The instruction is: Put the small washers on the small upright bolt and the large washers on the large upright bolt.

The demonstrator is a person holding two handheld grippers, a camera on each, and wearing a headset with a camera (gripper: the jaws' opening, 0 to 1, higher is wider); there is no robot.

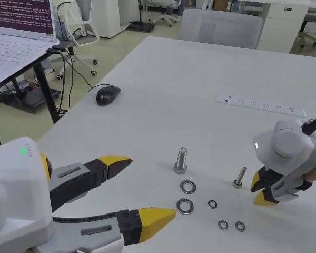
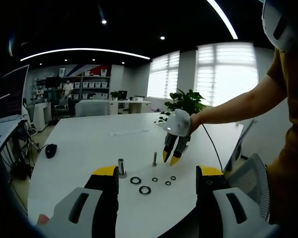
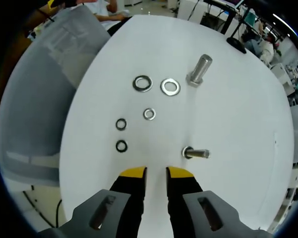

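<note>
Head view overhead, gripper views sharing washers (image 1: 187,186)

Left gripper (image 1: 150,187) and right gripper (image 1: 258,190) are white with black, yellow-tipped jaws.

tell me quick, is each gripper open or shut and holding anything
Left yellow-tipped gripper: wide open, empty.
Right yellow-tipped gripper: jaws only narrowly apart, empty.

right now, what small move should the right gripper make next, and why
Probably lower the right gripper onto the nearest small steel washer. Every washer lies flat on the white table and neither upright bolt carries one. This gripper holds nothing, its jaws slightly apart, and it is beside the small silver bolt.
</note>
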